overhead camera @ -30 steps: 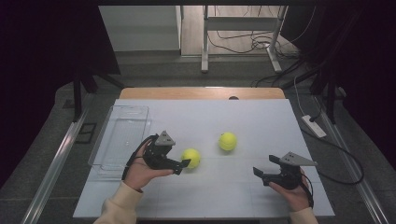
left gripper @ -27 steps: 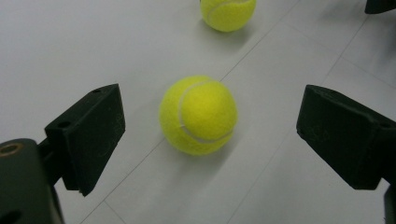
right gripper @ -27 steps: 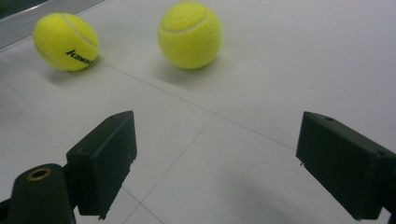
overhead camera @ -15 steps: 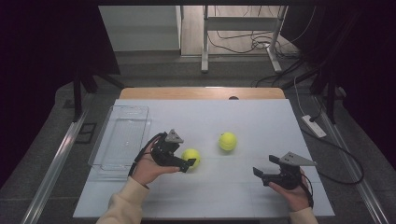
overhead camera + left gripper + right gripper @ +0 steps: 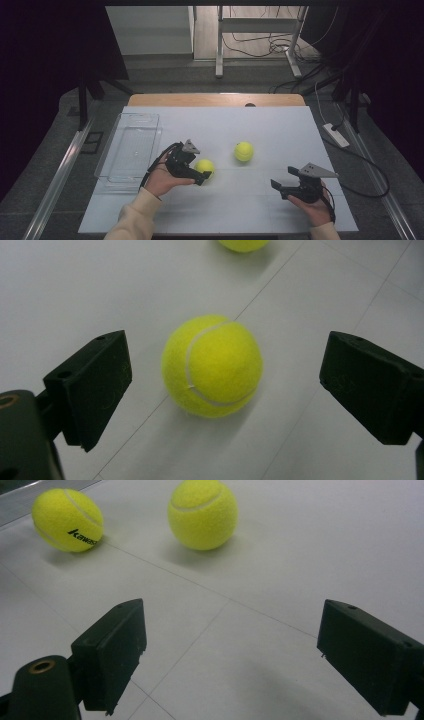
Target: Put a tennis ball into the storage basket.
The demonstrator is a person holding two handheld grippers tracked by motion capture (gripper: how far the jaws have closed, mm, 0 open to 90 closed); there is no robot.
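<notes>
High view. Left gripper (image 5: 202, 176): at the near tennis ball (image 5: 204, 167) on the white table (image 5: 280, 130), jaws either side of it. Its jaws have just been opening, with the ball between them. Second tennis ball (image 5: 243, 151): apart, farther back and to the right. Clear tray (image 5: 131, 150): empty, on the left side of the table. Right gripper (image 5: 281, 183): low over bare table at the near right, jaws wide, nothing between them.

Left gripper view. Near tennis ball (image 5: 212, 365): resting on the table between the two black jaws, a gap on each side, pads not pressing. It sits nearer the left jaw than the right. Risk, judged: if the jaws close from here, the left pad meets the ball first and may nudge it sideways (a round ball rolls readily) and out of the grip.

Right gripper view. Both balls stand well ahead of the spread jaws: one lettered (image 5: 67, 519), one plain (image 5: 202, 513). Risk, judged: a ball set rolling could strike its neighbour.
</notes>
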